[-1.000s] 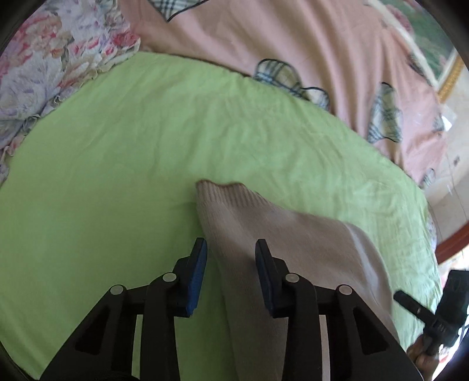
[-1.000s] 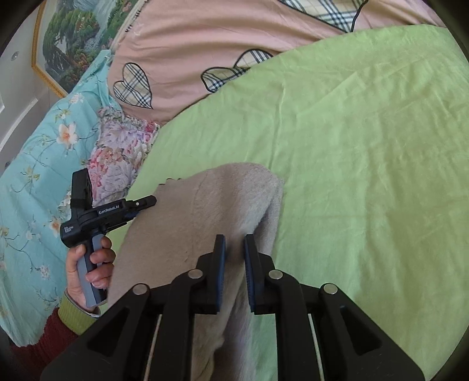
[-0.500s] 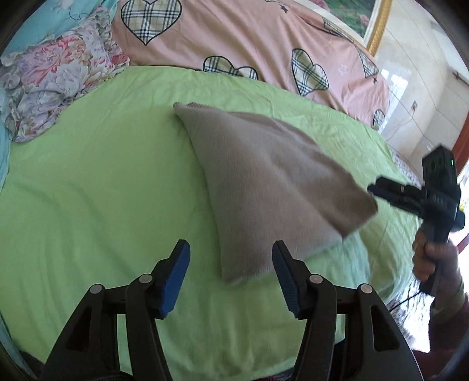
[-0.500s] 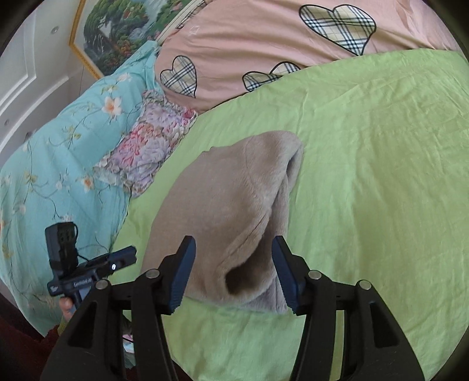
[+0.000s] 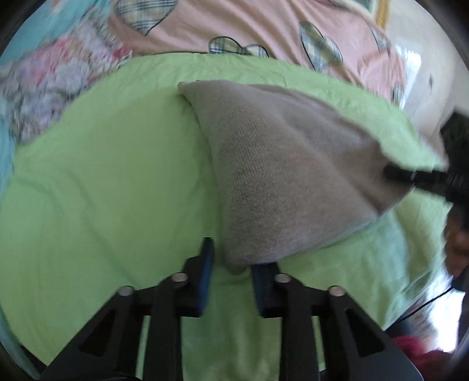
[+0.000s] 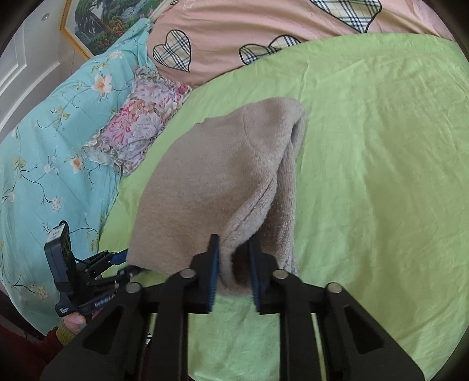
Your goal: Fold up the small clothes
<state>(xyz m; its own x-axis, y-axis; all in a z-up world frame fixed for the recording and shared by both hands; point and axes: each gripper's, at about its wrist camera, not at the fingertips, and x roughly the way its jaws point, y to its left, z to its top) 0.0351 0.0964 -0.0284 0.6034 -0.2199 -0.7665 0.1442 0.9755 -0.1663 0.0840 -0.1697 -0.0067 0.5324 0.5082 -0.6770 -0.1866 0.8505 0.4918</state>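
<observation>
A beige knit garment (image 5: 278, 175) lies folded on the green sheet (image 5: 102, 190). My left gripper (image 5: 231, 255) is at the garment's near left corner. Its jaws are closing with that corner between them, and a sliver of sheet still shows beside the left pad. In the right wrist view the garment (image 6: 219, 175) bulges open along its right edge. My right gripper (image 6: 233, 241) is shut on the near end of that edge. Each view shows the other gripper at its corner: the left gripper (image 6: 117, 260) and the right gripper (image 5: 390, 173).
A pink quilt with plaid hearts (image 6: 263, 29) lies beyond the green sheet (image 6: 381, 175). A floral pillow (image 6: 140, 123) and a turquoise flowered quilt (image 6: 52, 132) are to the left. A framed painting (image 6: 99, 20) hangs on the wall. A hand (image 5: 457, 243) holds the right gripper.
Both grippers let go of the garment's far part, drew back toward me with jaws wide, then came in on its near corners and narrowed around them.
</observation>
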